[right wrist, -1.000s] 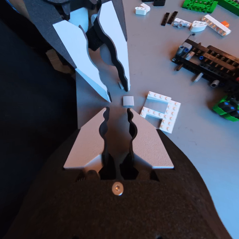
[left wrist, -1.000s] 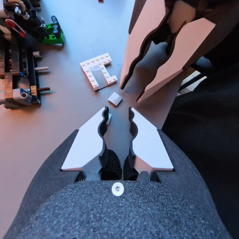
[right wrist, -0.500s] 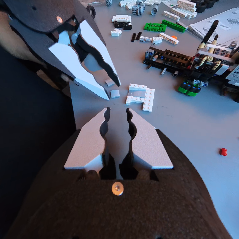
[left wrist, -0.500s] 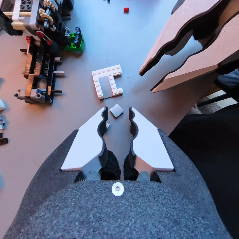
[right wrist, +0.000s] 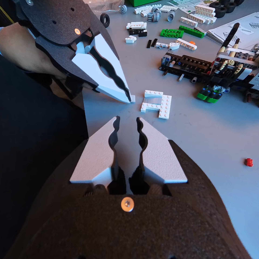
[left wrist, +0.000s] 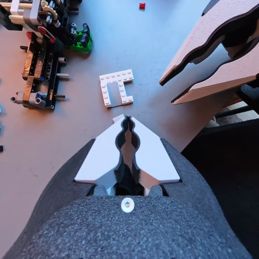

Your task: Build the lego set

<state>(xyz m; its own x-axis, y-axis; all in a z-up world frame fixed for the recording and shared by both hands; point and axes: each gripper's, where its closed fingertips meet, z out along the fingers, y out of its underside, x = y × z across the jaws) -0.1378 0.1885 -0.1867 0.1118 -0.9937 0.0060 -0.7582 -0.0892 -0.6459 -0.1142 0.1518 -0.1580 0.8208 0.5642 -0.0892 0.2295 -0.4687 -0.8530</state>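
My left gripper (left wrist: pixel 127 117) is shut, its tips low over the grey table (left wrist: pixel 140 42). A small white piece (left wrist: pixel 117 118) shows right beside the tips, on their left. I cannot tell whether it is pinched. It also shows at those tips in the right wrist view (right wrist: pixel 133 98), where the left gripper (right wrist: pixel 129 100) reaches in from the upper left. A white studded plate with a cut-out (left wrist: pixel 117 87) lies just beyond, also in the right wrist view (right wrist: pixel 157 104). My right gripper (right wrist: pixel 127 119) is open and empty above the table; in the left wrist view (left wrist: pixel 166 92) it hangs at the upper right.
A black partly built model (right wrist: pixel 210 67) with a green block (right wrist: pixel 208 96) stands beyond the plate. Loose white, green and black pieces, wheels and a booklet (right wrist: pixel 238 32) lie farther back. A small red piece (right wrist: pixel 248 162) lies to the right. The table edge (right wrist: pixel 85 114) is at the left. About 6 centimeters separates my left fingertips from my right. The small red piece (right wrist: pixel 248 162) is about 15 centimeters from my right fingertips.
My left gripper has closed over the spot where the small grey-white tile lay between its fingers. The right gripper has lifted and drawn back from the pieces.
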